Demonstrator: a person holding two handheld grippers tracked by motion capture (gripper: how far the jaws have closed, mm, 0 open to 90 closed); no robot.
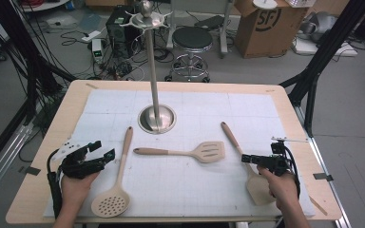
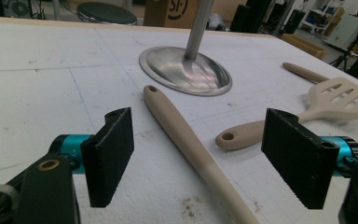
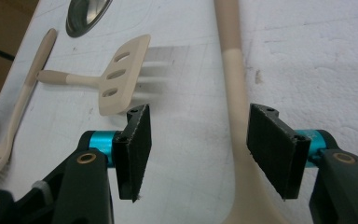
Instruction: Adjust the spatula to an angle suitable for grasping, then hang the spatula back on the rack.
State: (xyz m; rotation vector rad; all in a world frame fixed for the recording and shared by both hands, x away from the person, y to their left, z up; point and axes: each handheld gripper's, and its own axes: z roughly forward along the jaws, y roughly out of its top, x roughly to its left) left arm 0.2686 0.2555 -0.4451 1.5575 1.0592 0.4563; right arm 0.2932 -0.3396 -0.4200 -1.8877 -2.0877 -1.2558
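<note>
- High view is showing a wooden desk (image 1: 43,180) covered by a white mat (image 1: 190,180), with a bare wooden margin running around all four sides of the mat.
- A metal stand (image 1: 155,71) is rising from a round base (image 1: 157,118) at the mat's far centre, leaving open mat to its left and right.
- Three beige utensils are lying flat across the middle: a perforated skimmer (image 1: 116,190) toward the left, a slotted turner (image 1: 190,152) in the centre, and a solid spatula (image 1: 247,166) toward the right.
- The skimmer's round head is sitting close to the mat's near edge, and its handle is pointing away toward the stand base.
- The near centre of the mat, between the skimmer head and the spatula blade, is lying open.
- The left tool (image 1: 103,151) is being held in the left hand (image 1: 76,187) just left of the skimmer handle, low over the mat and angled toward the centre.
- Left gripper view is showing that tool's jaws standing wide apart, with the skimmer handle (image 2: 186,140) passing between them on the mat and touching neither; the turner's handle end (image 2: 237,135) is lying near the right jaw.
- The right tool (image 1: 245,159) is being held in the right hand (image 1: 280,187) near the mat's right edge, pointing left across the spatula.
- Right gripper view is showing its jaws spread wide, with the spatula handle (image 3: 235,84) running up between them, nearer the right jaw; whether it is touching that jaw I cannot tell.
- Both forearms are coming in from the near edge of the desk.
</note>
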